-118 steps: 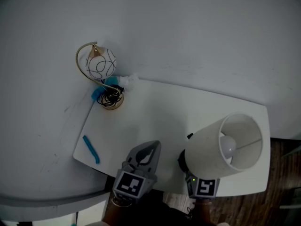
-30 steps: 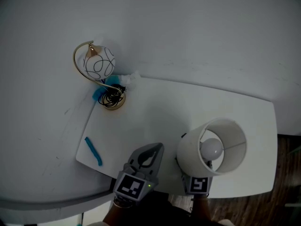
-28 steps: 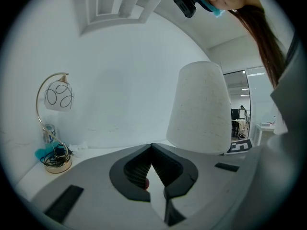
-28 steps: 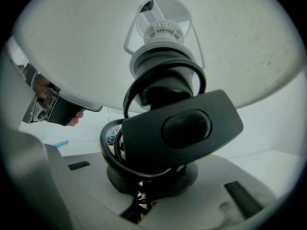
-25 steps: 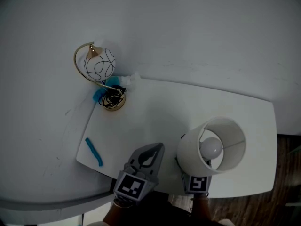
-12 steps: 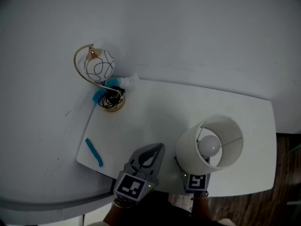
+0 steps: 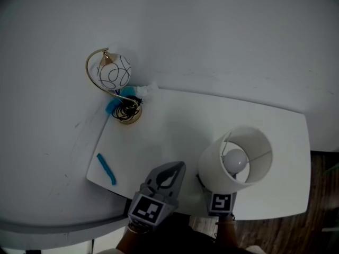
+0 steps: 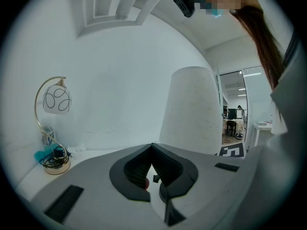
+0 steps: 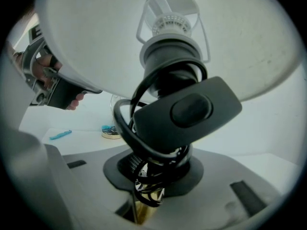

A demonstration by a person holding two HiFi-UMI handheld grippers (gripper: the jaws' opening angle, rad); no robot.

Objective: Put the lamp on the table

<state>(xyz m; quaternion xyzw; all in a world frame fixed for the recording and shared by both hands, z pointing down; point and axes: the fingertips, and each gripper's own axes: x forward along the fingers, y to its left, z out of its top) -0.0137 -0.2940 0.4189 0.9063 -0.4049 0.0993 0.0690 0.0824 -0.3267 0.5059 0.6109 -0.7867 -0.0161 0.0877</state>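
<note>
The right gripper (image 9: 152,172) has just been opening: its jaws stand partly apart around the cord-wrapped brass stem (image 9: 144,211) of the white drum-shaded lamp (image 7: 235,160). The lamp is upright near the white table's (image 7: 175,126) front edge. The left gripper (image 8: 152,146) is closed on nothing.

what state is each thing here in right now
left gripper: shut, empty
right gripper: jaws have just been opening, now apart with the big lamp between them
big lamp: upright, unlit, cord wound round it, base hidden under its shade
small lamp: upright, unlit, at the back left corner of the table
blue strip: lying flat near the table's left edge
</note>
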